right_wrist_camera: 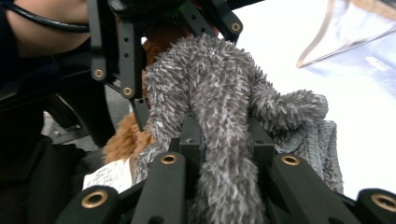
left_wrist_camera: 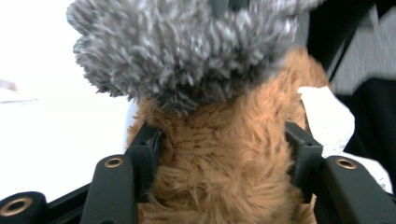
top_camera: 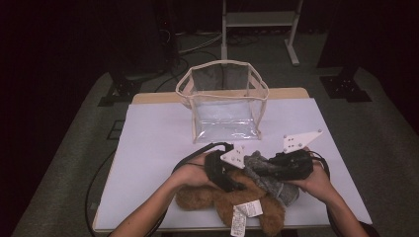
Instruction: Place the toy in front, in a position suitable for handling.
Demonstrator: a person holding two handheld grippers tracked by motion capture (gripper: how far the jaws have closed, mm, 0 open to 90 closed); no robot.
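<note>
Two fuzzy fabric pieces are lying bunched together at the near edge of the white table (top_camera: 148, 148), in front of the clear bag (top_camera: 225, 101), which is standing open and upright further back. The left gripper (top_camera: 232, 180) is clamping the brown fuzzy piece (top_camera: 217, 197): in the left gripper view the brown pile (left_wrist_camera: 224, 163) is sitting squeezed between both black jaws, pads pressing into it from each side. The right gripper (top_camera: 274, 170) is gripping the grey fuzzy piece (top_camera: 269, 180); in the right gripper view a grey strand (right_wrist_camera: 219, 140) is running down between its jaws, pinched tight. The grey piece is lying over the brown one, touching it, just right of the left gripper. A white care label (top_camera: 245, 213) is hanging off the brown piece, on its near side, away from the bag. Both hands are sitting close together, the grippers nearly touching, well in front of the bag.
</note>
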